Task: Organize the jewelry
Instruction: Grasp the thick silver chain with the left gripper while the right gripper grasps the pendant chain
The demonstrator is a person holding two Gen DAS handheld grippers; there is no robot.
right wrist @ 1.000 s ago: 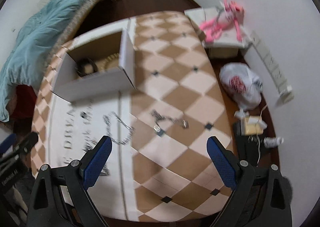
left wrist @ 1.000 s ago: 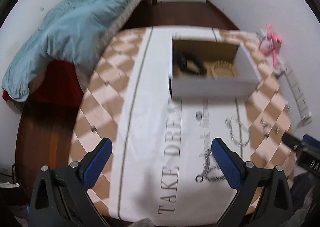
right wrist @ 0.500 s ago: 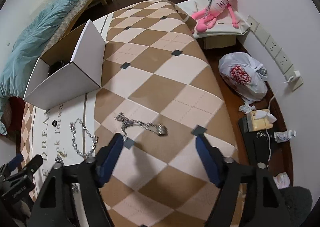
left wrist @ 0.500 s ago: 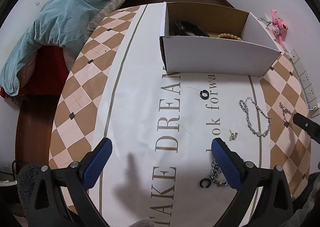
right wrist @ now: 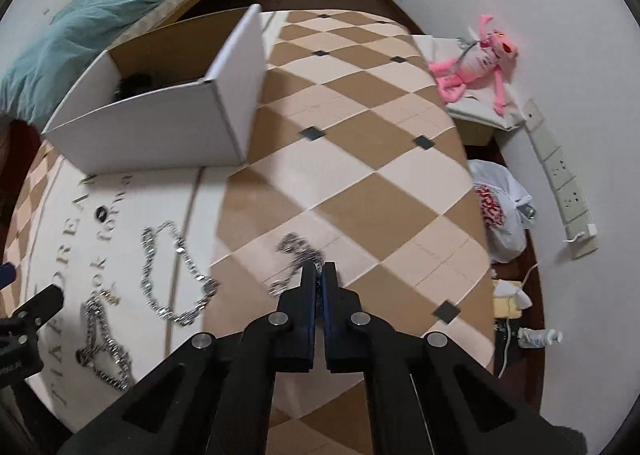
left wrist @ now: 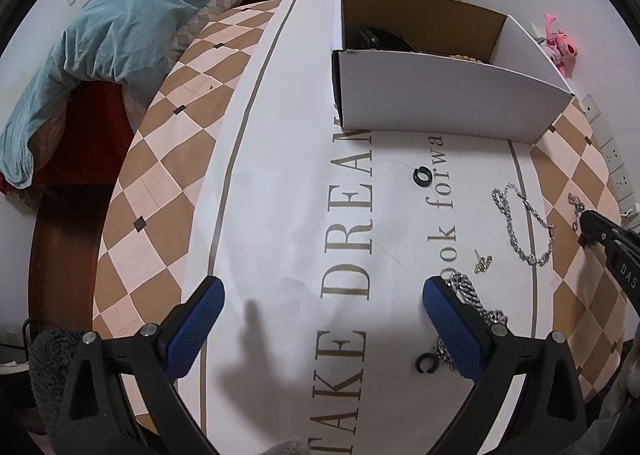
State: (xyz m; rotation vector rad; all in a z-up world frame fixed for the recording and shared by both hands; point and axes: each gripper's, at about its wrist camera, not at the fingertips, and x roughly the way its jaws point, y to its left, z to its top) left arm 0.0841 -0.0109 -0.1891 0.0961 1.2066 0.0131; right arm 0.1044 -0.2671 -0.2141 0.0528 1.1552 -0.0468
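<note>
With my right gripper [right wrist: 319, 275] just clamped shut on the small chain [right wrist: 298, 251] near the table's [right wrist: 360, 159] right edge, only a few links look pinched. If I lift fast it may slip out, or snag. Left gripper [left wrist: 320, 307] hangs spread wide, empty, by the near edge. Box [right wrist: 160, 127] sits at the far edge.
</note>
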